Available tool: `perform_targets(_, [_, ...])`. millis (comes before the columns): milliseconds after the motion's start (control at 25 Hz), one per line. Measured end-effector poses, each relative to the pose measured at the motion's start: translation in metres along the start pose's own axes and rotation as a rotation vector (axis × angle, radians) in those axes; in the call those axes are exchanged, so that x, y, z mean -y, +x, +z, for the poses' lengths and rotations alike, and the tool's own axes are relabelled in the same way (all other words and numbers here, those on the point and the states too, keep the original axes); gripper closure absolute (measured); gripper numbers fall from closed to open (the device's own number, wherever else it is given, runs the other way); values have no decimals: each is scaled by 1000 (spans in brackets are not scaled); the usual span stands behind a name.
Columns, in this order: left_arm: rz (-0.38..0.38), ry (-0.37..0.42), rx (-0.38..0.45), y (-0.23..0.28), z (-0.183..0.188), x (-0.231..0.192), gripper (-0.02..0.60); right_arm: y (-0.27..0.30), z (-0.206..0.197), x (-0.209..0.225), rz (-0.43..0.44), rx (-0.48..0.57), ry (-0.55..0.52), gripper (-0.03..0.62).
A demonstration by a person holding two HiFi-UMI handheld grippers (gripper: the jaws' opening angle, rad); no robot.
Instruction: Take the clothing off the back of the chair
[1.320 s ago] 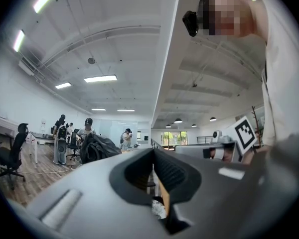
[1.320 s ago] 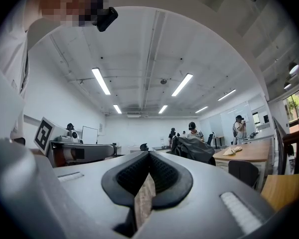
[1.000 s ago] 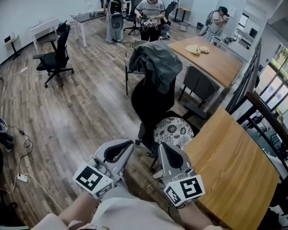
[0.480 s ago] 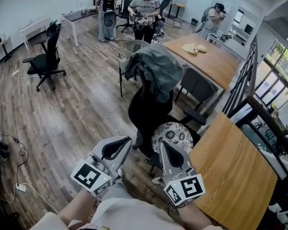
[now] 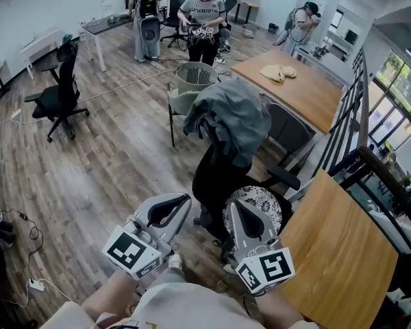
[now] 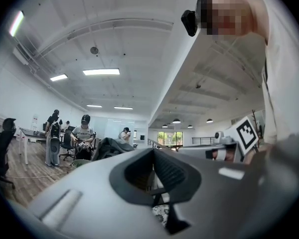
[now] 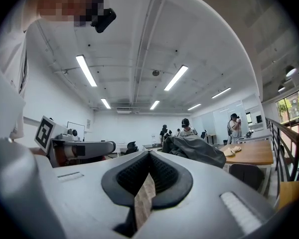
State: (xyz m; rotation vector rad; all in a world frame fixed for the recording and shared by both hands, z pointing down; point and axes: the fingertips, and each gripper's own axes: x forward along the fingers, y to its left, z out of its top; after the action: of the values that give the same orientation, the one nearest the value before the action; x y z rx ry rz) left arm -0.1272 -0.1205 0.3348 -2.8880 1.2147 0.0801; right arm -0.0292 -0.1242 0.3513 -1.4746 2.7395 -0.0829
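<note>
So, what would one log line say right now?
left gripper: shut, empty | right gripper: shut, empty | clothing: draped over chair back, untouched

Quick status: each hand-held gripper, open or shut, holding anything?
Left hand-held gripper: shut, holding nothing.
Right hand-held gripper: shut, holding nothing.

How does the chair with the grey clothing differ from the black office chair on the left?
The near chair has grey clothing draped over its back; the left chair has a bare back. The near chair has a patterned seat cushion and stands by a wooden table; the left chair stands on open floor. Both are black.
</note>
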Motion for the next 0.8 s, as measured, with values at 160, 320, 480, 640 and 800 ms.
perform_targets(160, [-30,7,6,17,0,-35,580,39,0,5,-20,12,-3,594])
perform_targets(320, [-77,21,5,34,-2,-68,580,72,1,12,-68,25,0,594])
perform_targets(480, [-115,23,4,46,-1,-92,580,95,6,20,-116,38,1,594])
perform_targets(640, [-135,14,-2,53,-6,-100,580,104,4,26,-140,40,-1,594])
perform_targets(800, [-138,4,-8,59,-9,-98,580,107,-1,33,-139,31,8,594])
